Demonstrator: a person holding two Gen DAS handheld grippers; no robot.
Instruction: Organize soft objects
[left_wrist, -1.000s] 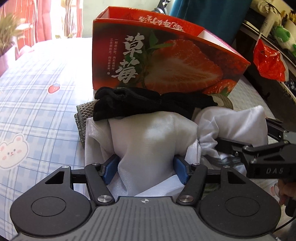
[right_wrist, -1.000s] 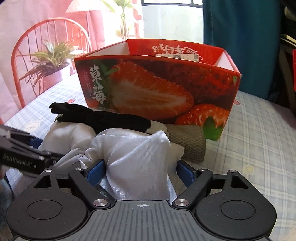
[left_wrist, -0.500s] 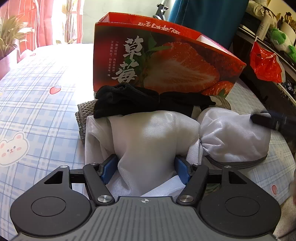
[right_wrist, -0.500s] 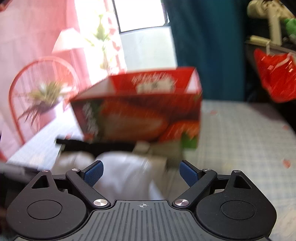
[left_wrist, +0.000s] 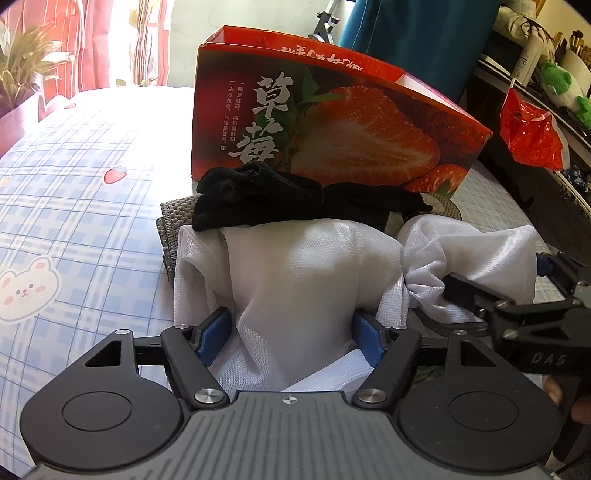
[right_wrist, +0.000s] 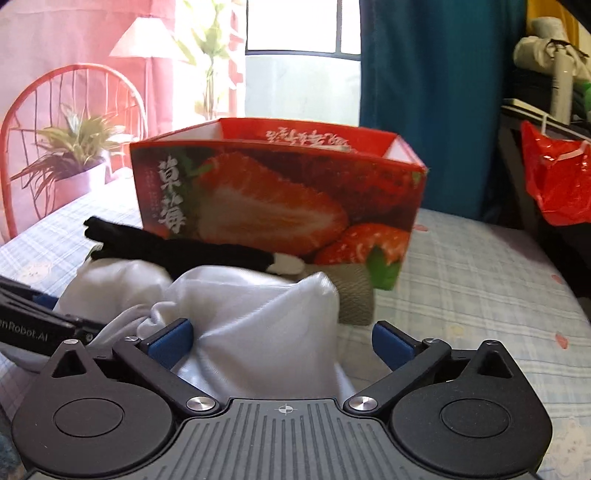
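A white satin cloth (left_wrist: 303, 273) lies bunched on the table in front of a red strawberry box (left_wrist: 332, 125). A black sock (left_wrist: 258, 199) lies on top of it, over a grey knitted cloth (left_wrist: 173, 221). My left gripper (left_wrist: 291, 332) has its blue pads pressed on the near fold of the white cloth. My right gripper (right_wrist: 280, 343) is open around the cloth's right lobe (right_wrist: 258, 317); its right pad stands clear of the fabric. The box (right_wrist: 280, 199), the sock (right_wrist: 177, 247) and the grey cloth (right_wrist: 354, 299) also show in the right wrist view.
The table (left_wrist: 74, 206) has a blue checked cover with bear and strawberry prints. A red plastic bag (left_wrist: 532, 133) hangs at the right by a dark shelf. A potted plant (right_wrist: 70, 158) and a red chair (right_wrist: 66, 110) stand at the far left.
My right gripper swung up and away from the cloth, then came back down around its right lobe with the jaws wider. The left gripper kept its hold.
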